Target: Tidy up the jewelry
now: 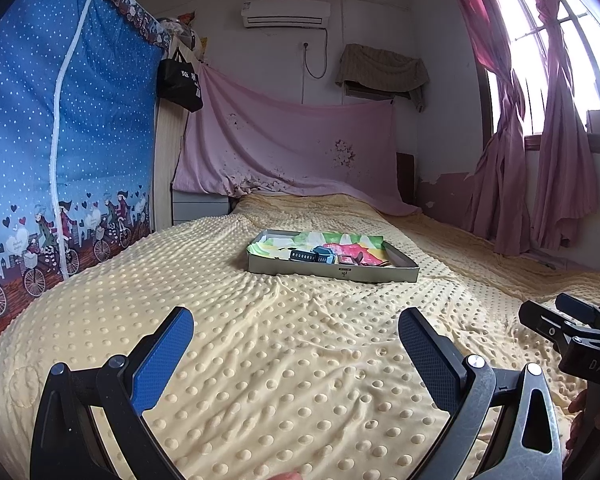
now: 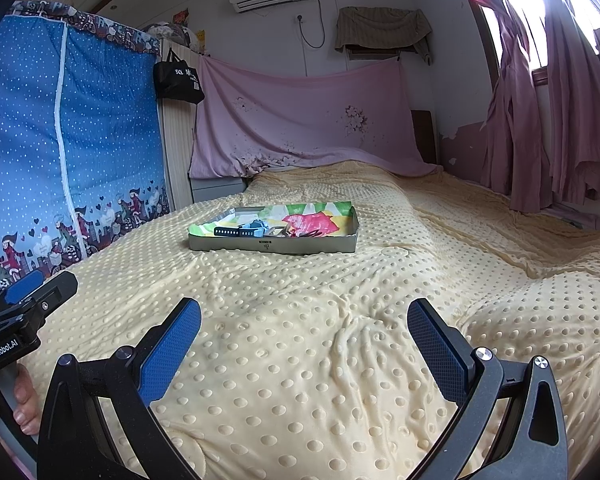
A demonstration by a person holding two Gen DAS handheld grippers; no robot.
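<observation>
A shallow grey box lined with colourful paper lies on the yellow dotted bedspread, well ahead of both grippers. In it lie a dark watch strap, a light blue watch and small dark-red pieces. My left gripper is open over bare bedspread with nothing between its blue pads. My right gripper is also open and holds nothing. Each gripper shows at the other view's edge, the right gripper and the left gripper.
The bedspread covers a wide bed. A blue dotted fabric wardrobe stands on the left, a pink sheet hangs at the head of the bed, and pink curtains hang at the right by the window.
</observation>
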